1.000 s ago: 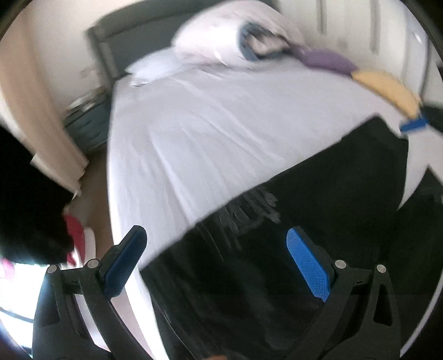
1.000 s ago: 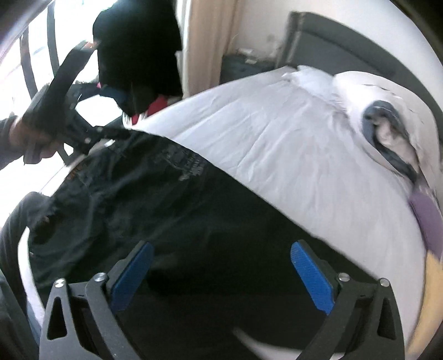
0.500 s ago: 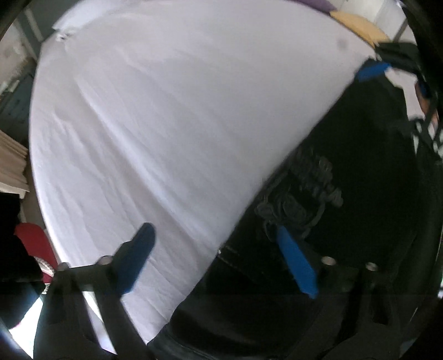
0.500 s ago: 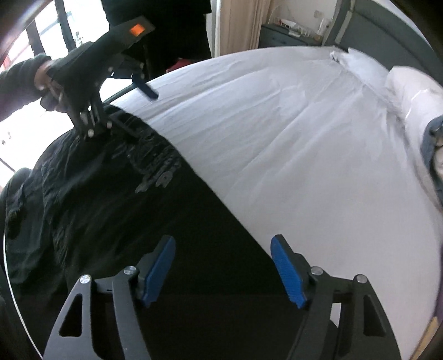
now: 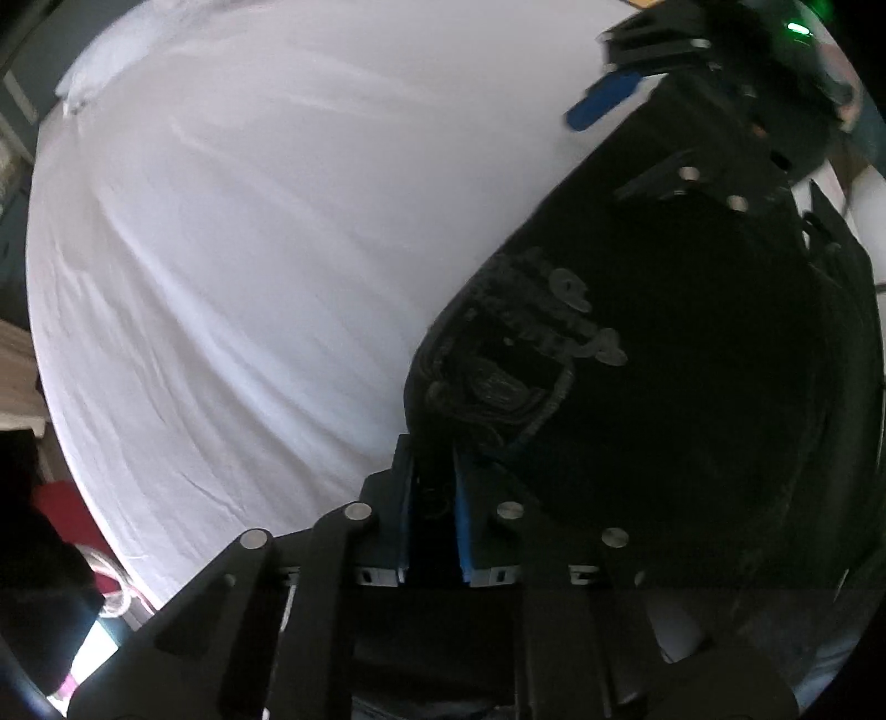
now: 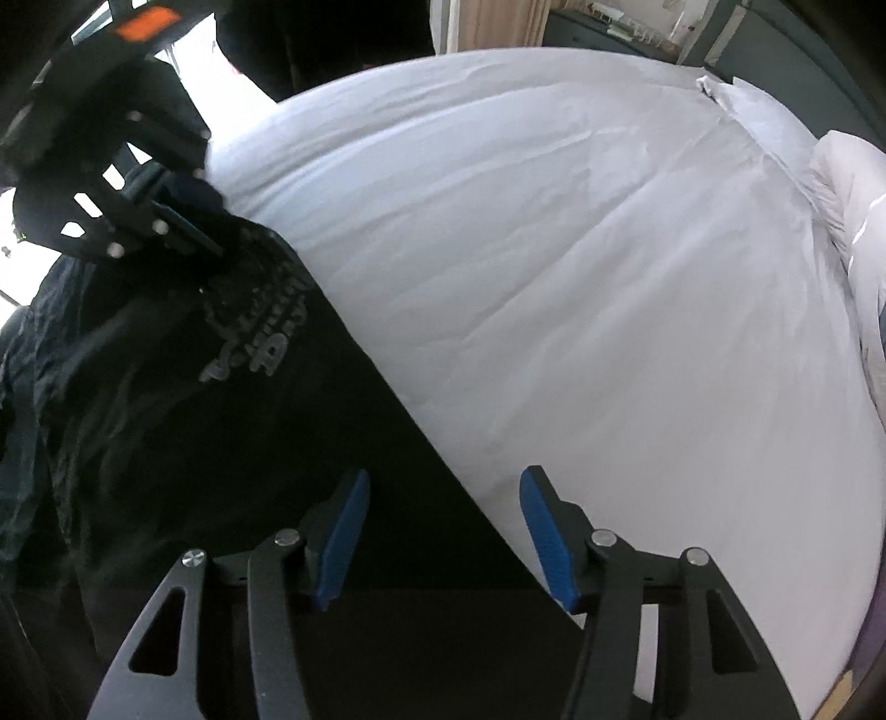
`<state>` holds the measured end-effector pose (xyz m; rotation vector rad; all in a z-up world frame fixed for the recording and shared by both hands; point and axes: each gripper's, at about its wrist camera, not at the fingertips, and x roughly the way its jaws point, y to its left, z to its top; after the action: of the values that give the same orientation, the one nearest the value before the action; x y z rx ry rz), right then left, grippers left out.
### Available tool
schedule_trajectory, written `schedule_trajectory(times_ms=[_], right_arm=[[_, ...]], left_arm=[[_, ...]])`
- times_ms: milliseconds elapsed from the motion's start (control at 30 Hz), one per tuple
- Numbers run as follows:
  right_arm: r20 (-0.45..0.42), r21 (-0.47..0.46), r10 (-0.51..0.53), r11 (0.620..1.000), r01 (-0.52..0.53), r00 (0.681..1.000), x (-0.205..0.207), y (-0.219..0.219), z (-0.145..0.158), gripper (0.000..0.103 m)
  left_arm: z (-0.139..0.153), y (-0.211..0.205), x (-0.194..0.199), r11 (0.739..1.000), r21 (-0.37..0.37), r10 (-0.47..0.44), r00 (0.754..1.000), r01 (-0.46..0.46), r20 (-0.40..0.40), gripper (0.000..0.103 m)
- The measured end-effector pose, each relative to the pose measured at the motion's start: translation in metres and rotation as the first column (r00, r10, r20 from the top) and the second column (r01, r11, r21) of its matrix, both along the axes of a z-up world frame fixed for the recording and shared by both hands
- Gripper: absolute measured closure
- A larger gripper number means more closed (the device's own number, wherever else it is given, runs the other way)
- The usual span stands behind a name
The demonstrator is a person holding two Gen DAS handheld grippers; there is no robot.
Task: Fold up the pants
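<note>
Black pants (image 5: pixel 692 387) with a grey printed logo lie on the near side of a white bed sheet (image 5: pixel 249 277). My left gripper (image 5: pixel 433 487) points steeply down and is shut on the pants' edge next to the logo. In the right wrist view the same gripper (image 6: pixel 207 241) pinches that corner at the upper left. My right gripper (image 6: pixel 443 531) hovers over the pants (image 6: pixel 166 415) farther along the same edge. Its jaws are closing, the cloth's edge runs between them, and the pads (image 6: pixel 343 531) stand apart from it. One of its blue pads (image 5: pixel 601 102) shows at the top right.
The white sheet (image 6: pixel 554 277) stretches wide and flat beyond the pants. Pillows (image 6: pixel 853 194) lie at the head end on the right. A curtain (image 6: pixel 493 22) and a dark nightstand (image 6: pixel 609 27) stand behind the bed. Something red (image 5: pixel 72 515) sits on the floor beside it.
Both grippers have come down to the pants' edge and tilted steeply downward. The left one went from wide open to shut on the cloth. The right one's jaws have narrowed.
</note>
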<state>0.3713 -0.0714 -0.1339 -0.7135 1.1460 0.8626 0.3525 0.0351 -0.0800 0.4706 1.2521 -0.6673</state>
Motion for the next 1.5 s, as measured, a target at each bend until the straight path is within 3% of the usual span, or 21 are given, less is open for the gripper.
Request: schedule_trajectory(times_ms=[167,367,467,600,900,1167,1300,1400,1467,1500], right_arm=[[-0.011,-0.025,0.040,0.999,-0.040,0.999,-0.003,0.009,-0.001,0.048],[-0.033,-0.033,0.086,0.996,-0.087,0.996,-0.007,0.019,0.003,0.066],[-0.045,-0.043,0.101,0.994,-0.103,0.994,-0.007,0.023,0.006,0.085],[-0.026,-0.057,0.111,0.992,-0.112,0.993,-0.012,0.023,0.017,0.097],[0.045,-0.039,0.068,0.997,-0.066,0.997,-0.043,0.017,0.047,0.101],[0.032,0.111,-0.140,0.984,0.136,0.990,-0.067,0.001,0.067,0.100],[-0.045,0.199,-0.262,0.943,0.265,0.964,-0.092,-0.001,0.066,0.100],[-0.160,0.280,-0.378,0.869,0.409,0.912,-0.109,-0.021,0.061,0.100],[-0.239,0.345,-0.430,0.801,0.490,0.871,-0.121,-0.032,0.060,0.100],[-0.288,0.384,-0.458,0.749,0.540,0.841,-0.128,-0.040,0.058,0.100]], left_arm=[[0.021,0.017,-0.032,0.998,-0.058,-0.004,0.996,0.010,0.093,0.094],[0.035,0.018,-0.048,0.997,-0.029,-0.068,0.972,0.076,0.223,0.094],[0.034,0.017,-0.056,0.997,-0.034,-0.064,0.969,0.074,0.239,0.094],[0.026,0.015,-0.055,0.997,-0.038,-0.052,0.969,0.063,0.243,0.094],[0.044,0.018,-0.078,0.998,-0.051,-0.024,0.966,0.038,0.258,0.094],[0.063,0.017,-0.115,0.997,-0.063,-0.022,0.957,0.042,0.290,0.094],[0.075,0.012,-0.136,0.996,-0.073,-0.032,0.957,0.055,0.290,0.094],[0.079,0.008,-0.158,0.995,-0.060,-0.053,0.955,0.074,0.292,0.094],[0.078,0.005,-0.176,0.995,-0.051,-0.067,0.953,0.086,0.294,0.094],[0.077,0.003,-0.186,0.994,-0.053,-0.072,0.953,0.091,0.295,0.094]])
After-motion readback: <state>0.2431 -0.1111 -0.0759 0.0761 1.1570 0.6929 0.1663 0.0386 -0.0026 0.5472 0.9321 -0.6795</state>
